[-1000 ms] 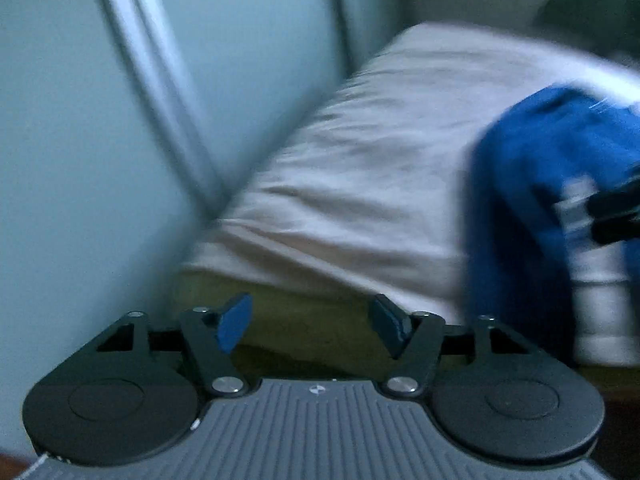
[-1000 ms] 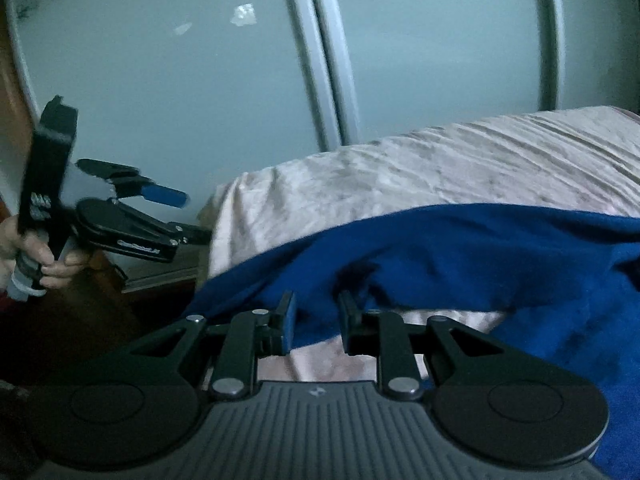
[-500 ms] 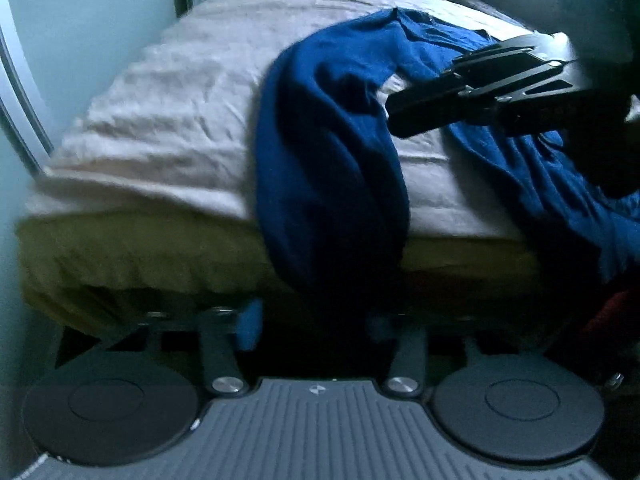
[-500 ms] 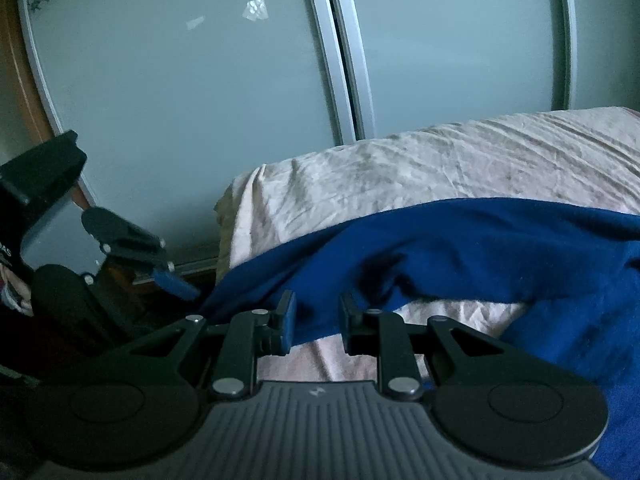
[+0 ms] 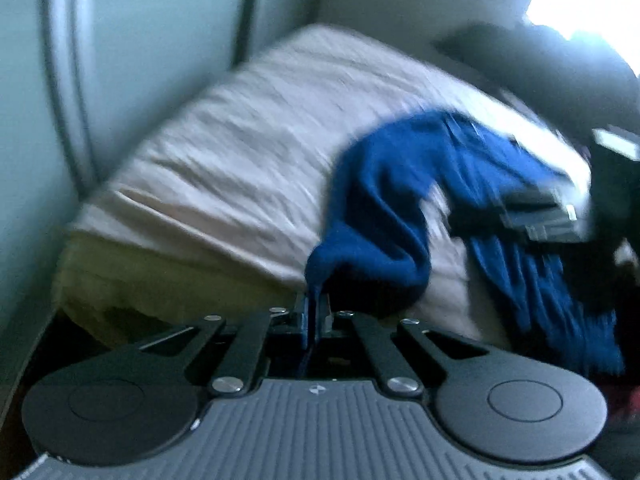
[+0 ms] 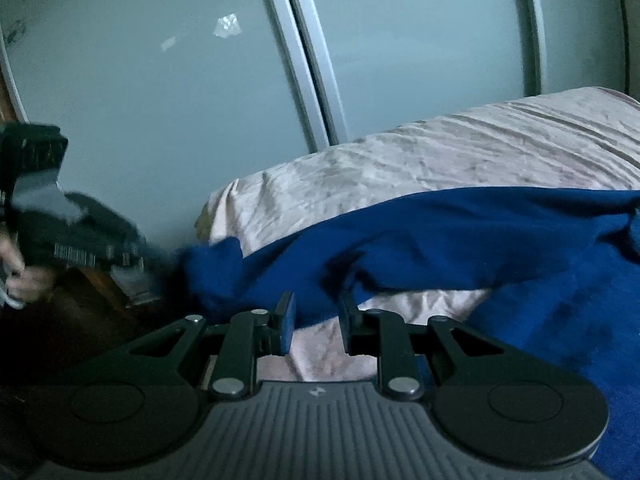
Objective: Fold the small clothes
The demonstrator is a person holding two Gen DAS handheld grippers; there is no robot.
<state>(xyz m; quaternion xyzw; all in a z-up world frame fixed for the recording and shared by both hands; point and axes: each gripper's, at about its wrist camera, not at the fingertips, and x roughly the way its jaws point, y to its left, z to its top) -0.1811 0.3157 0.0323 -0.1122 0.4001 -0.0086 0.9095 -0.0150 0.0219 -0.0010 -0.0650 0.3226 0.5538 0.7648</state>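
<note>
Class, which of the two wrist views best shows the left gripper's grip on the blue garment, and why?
The left wrist view: the left gripper has just closed, pinching an edge of the blue garment at the bed edge. The right wrist view shows that gripper only from the side, blurred, its tips meeting the cloth.

A blue garment (image 6: 460, 236) lies draped across the bed's wrinkled sheet (image 6: 460, 152).

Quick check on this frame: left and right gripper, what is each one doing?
Left gripper: just closed, pinching an end of the blue garment.
Right gripper: jaws apart, whether anything is gripped cannot be told.
</note>
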